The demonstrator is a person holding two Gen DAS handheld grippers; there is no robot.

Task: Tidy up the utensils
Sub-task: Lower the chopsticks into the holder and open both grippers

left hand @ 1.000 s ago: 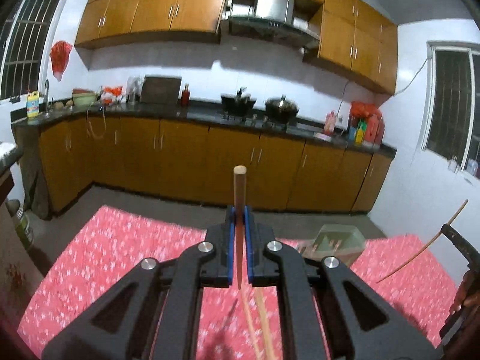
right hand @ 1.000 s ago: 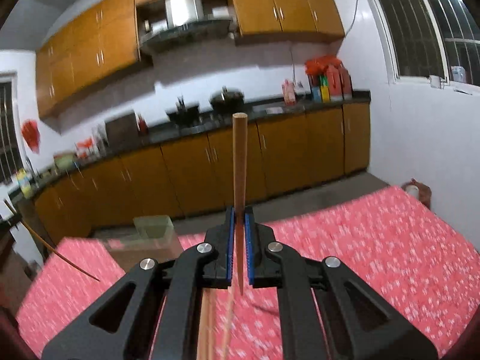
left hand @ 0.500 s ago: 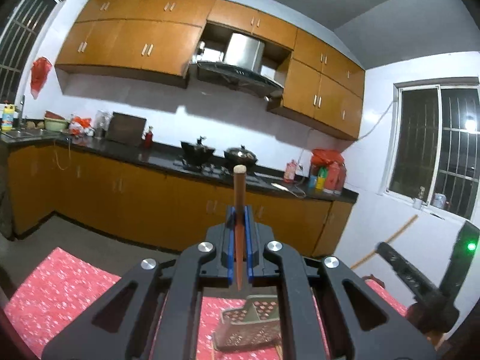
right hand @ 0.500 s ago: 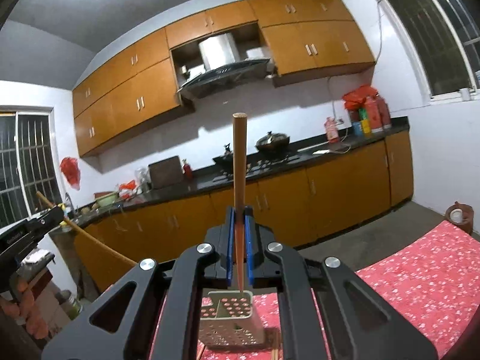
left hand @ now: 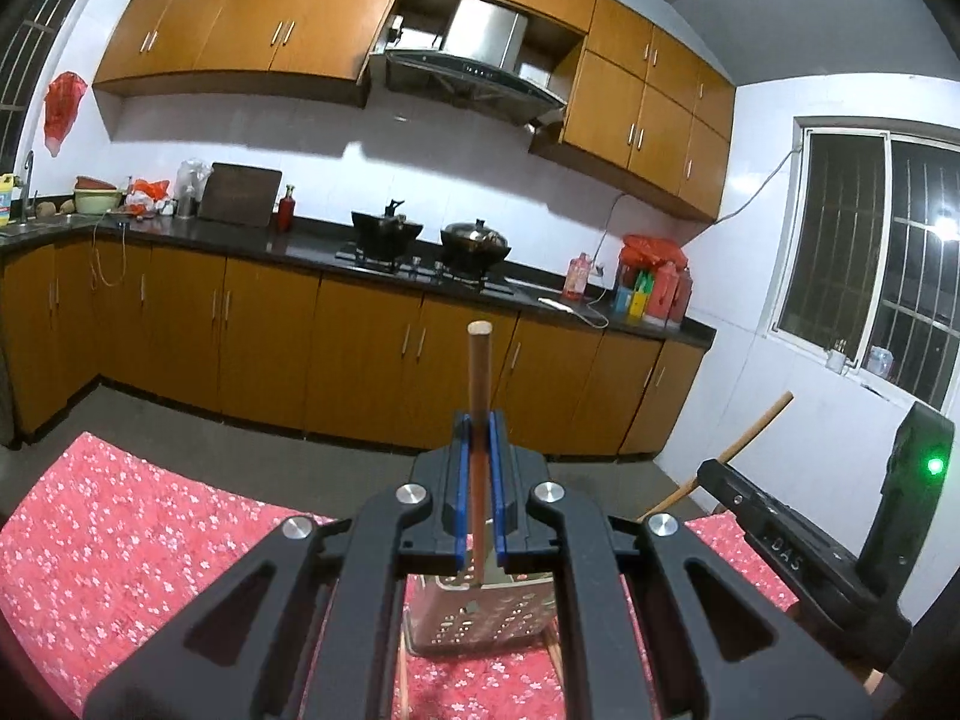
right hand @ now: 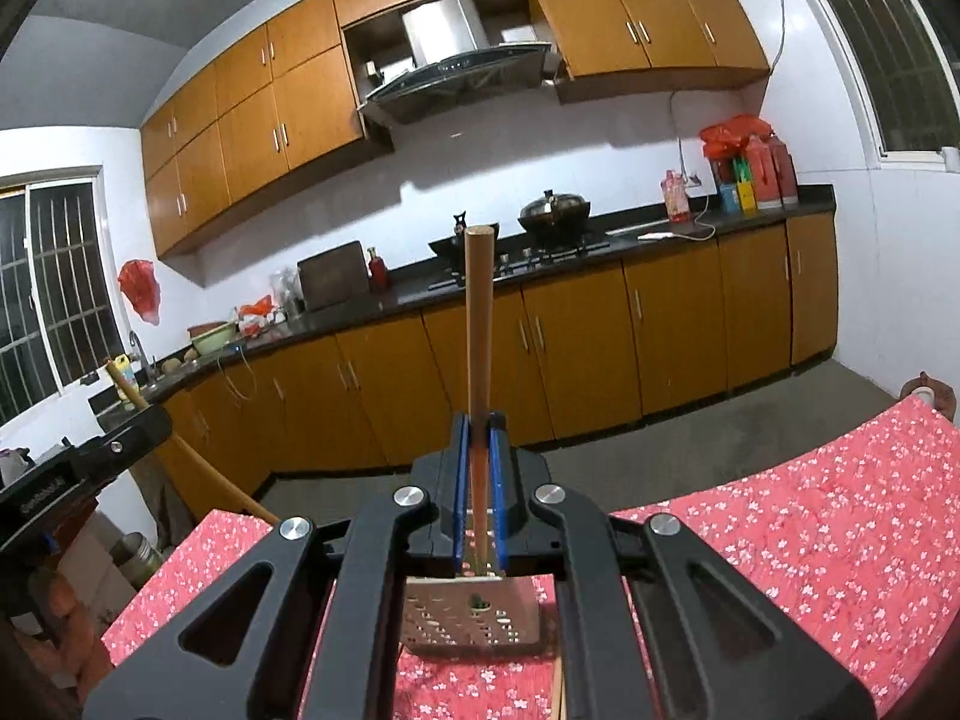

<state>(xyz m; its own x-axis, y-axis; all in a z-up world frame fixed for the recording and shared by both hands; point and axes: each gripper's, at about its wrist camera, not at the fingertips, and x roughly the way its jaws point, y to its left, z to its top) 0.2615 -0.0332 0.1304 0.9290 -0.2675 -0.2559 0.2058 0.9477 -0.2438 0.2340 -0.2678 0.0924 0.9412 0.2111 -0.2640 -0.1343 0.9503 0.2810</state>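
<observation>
Left wrist view alone shows the right gripper [left hand: 708, 474] from the side, its chopstick slanting up to the right. The left gripper [left hand: 478, 480] pinches a wooden chopstick [left hand: 479, 384], long axis upright, blunt end up, over the perforated metal holder [left hand: 480, 618] on the red floral desk [left hand: 132, 540]. The right wrist view likewise shows an upright chopstick [right hand: 479, 324] pinched.

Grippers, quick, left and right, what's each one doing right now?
Left gripper: closed on a wooden chopstick.
Right gripper: closed on another wooden chopstick.
</observation>
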